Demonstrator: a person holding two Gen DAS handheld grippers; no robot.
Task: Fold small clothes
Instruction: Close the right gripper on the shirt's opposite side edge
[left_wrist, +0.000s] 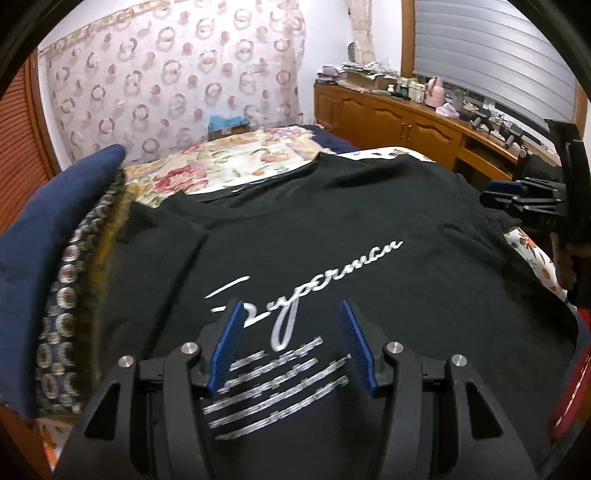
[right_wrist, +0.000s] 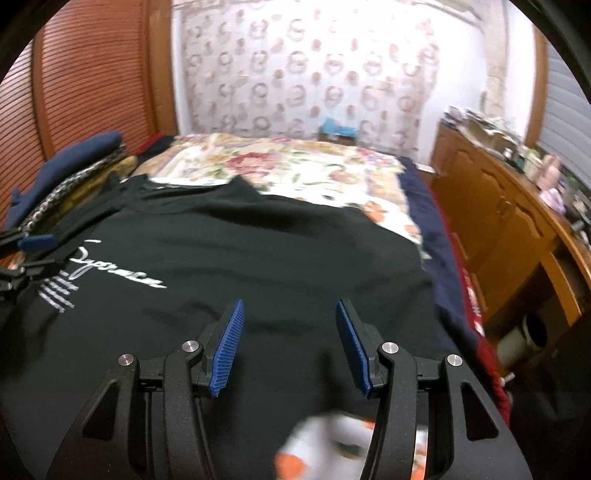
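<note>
Black cotton T-shirt (left_wrist: 332, 221) lies flat, centre frame: soft, light, limp. Pinch its hem or shoulders. Left gripper (left_wrist: 291, 347) and right gripper (right_wrist: 288, 347) half-open, empty.

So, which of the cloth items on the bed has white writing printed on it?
The black T-shirt, spread flat in front of both tongs, carries white script and striped lines. The folded navy garment at its left and the floral bedcover behind show no lettering.
</note>
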